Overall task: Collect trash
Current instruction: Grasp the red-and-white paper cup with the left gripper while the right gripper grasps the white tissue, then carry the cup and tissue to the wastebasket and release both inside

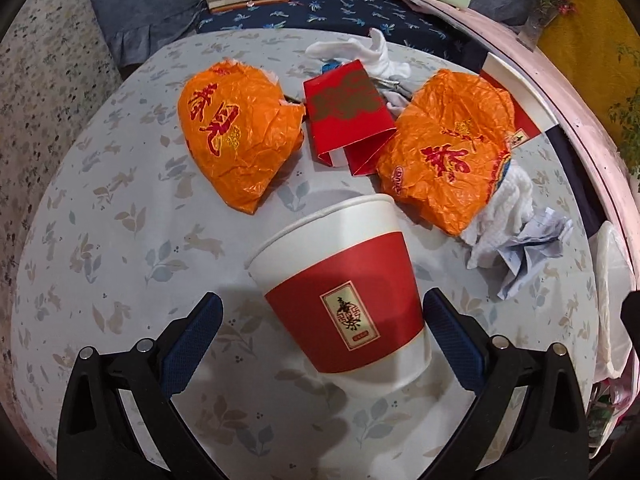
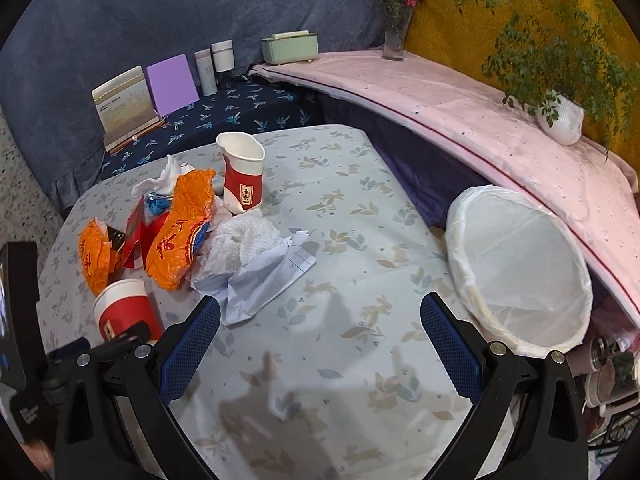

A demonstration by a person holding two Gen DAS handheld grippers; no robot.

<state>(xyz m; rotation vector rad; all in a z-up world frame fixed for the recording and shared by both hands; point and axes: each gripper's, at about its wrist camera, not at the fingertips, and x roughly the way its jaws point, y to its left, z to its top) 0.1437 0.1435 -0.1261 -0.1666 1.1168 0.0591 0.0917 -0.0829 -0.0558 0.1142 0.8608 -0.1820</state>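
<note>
Left fingers (image 1: 322,344) spread wide around a red-banded paper cup (image 1: 340,296) on the counter (image 1: 120,240).
Only the right view showed the lined bin (image 2: 520,272); the right fingers (image 2: 320,344) gaped empty.

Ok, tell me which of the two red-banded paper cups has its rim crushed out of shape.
The far cup beside the paper pile; its rim is pinched, while the near cup by the left gripper keeps a round rim.

On bench: two paper cups (image 2: 122,310) (image 2: 242,178), two orange wrappers (image 2: 178,230) (image 2: 95,258), one red carton (image 1: 346,114), one lined bin (image 2: 520,268).
</note>
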